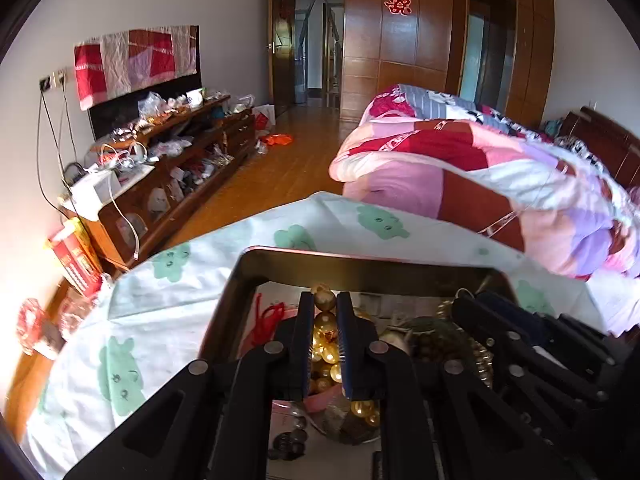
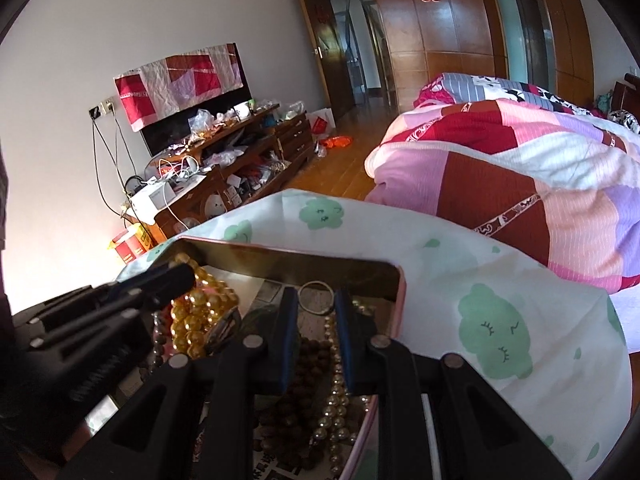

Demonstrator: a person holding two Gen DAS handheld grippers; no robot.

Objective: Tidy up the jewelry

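- The left gripper [image 1: 325,300] was seen pitched downward into the metal tin [image 1: 360,260], its jaws drawn to a narrow gap.
- The amber bead bracelet [image 1: 325,344] was seen between the left jaws; a large gold bead sat at the fingertips. Whether the pads pressed on the beads could not be told.
- The right gripper [image 2: 316,300] was likewise angled down into the tin [image 2: 288,258], jaws narrowed but not fully closed.
- A strand of pearl beads [image 2: 336,400] was seen running lengthwise between the right jaws. Contact of the pads with the strand could not be confirmed.
- A thin metal ring [image 2: 316,296] was seen at the right fingertips, just ahead of them.
- Dark brown wooden beads [image 2: 296,392] lay under and to the left of the right jaws.
- The amber bracelet [image 2: 200,312] was seen left of the right gripper, below the left gripper's tip [image 2: 176,276].
- A red cord [image 1: 266,316] lay left of the left jaws.
- The tin rested on a white cloth printed with green figures [image 1: 168,264].
- Beyond both grippers, a red cut-paper character [image 1: 398,2] was fixed on the wooden wardrobe [image 1: 400,60]; it appeared to be a double-happiness sign.
- Printed paper lined the tin floor; its text could not be read.
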